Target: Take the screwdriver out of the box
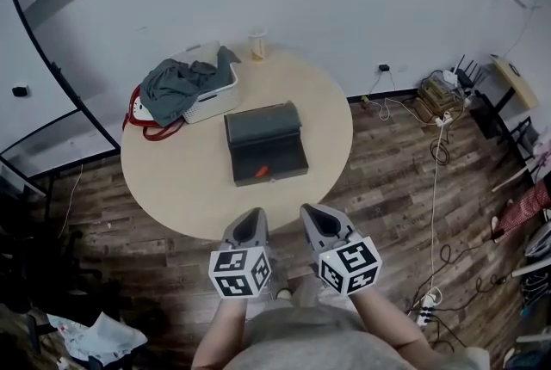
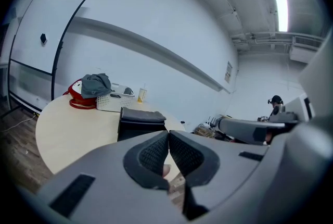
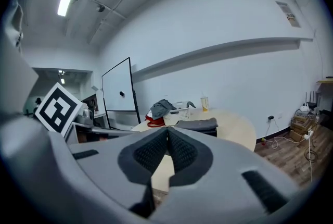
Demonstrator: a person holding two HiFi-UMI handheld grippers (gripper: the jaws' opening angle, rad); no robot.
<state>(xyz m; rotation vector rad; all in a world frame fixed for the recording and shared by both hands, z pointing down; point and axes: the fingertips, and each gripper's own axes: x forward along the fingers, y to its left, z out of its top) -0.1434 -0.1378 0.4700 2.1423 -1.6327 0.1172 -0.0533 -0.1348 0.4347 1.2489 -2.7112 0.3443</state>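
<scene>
A dark grey box (image 1: 265, 144) stands open in the middle of the round table (image 1: 172, 179), its lid raised at the far side. Inside it lies a small orange-red thing (image 1: 263, 170), likely the screwdriver's handle. The same box shows in the left gripper view (image 2: 138, 120) and in the right gripper view (image 3: 200, 125). Both grippers hang side by side short of the table's near edge, pointing at it. My left gripper (image 1: 250, 223) is shut and empty, its tips meeting (image 2: 168, 133). My right gripper (image 1: 312, 212) is also shut with nothing between its pads (image 3: 167, 129).
A white basket (image 1: 209, 97) with grey clothes (image 1: 176, 84) stands at the table's far left, a red bag (image 1: 148, 120) beside it. A cup (image 1: 257, 44) stands at the far edge. Cables and a power strip (image 1: 424, 305) lie on the wood floor to the right.
</scene>
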